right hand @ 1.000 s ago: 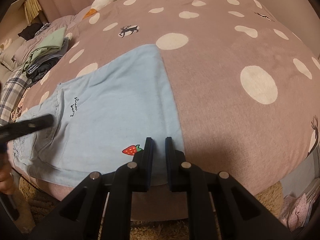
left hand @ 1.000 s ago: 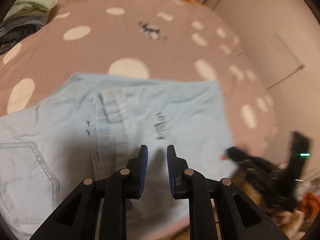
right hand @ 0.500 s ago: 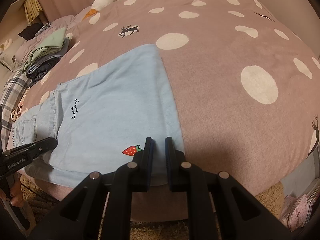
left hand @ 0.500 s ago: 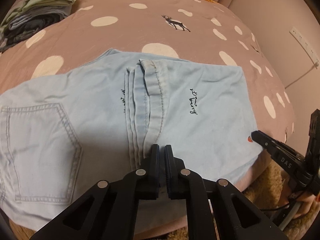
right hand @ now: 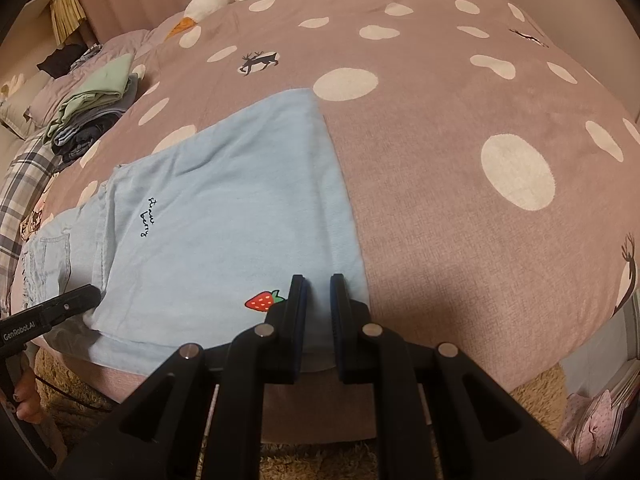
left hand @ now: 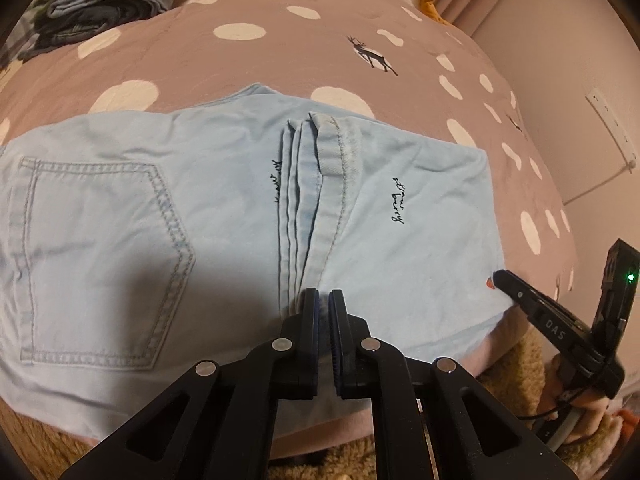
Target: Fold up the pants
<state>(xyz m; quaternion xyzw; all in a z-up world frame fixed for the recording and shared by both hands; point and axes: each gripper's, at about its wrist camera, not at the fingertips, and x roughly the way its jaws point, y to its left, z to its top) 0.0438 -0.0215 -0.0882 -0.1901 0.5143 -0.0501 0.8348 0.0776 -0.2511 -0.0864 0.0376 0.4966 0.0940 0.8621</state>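
Your left tool (left hand: 323, 300) has its fingers nearly pressed together, only a thin slit between them, at the stacked hem edges of the light blue denim pants (left hand: 160, 216); whether cloth is caught between them you cannot tell. Your right tool (right hand: 316, 292) shows a narrow gap with blue cloth behind it at the folded corner, just beside a small red strawberry patch (right hand: 262, 302); a real pinch cannot be confirmed there either.

The pants lie flat along the near edge of the bed, on a mauve fleece blanket with white dots and dark deer (right hand: 460, 208). The legs appear already doubled back, hems resting near the back pocket (left hand: 96, 264), so one fold looks done; at least one more fold to a compact bundle seems left.

Cursive stitching on the leg reads roughly "straw berry" (left hand: 398, 200). The tools carry "DAS" (left hand: 555, 325) and "GenRobot.AI" (right hand: 20, 330).

A pile of folded clothes (right hand: 92, 116) sits towards the far left edge.
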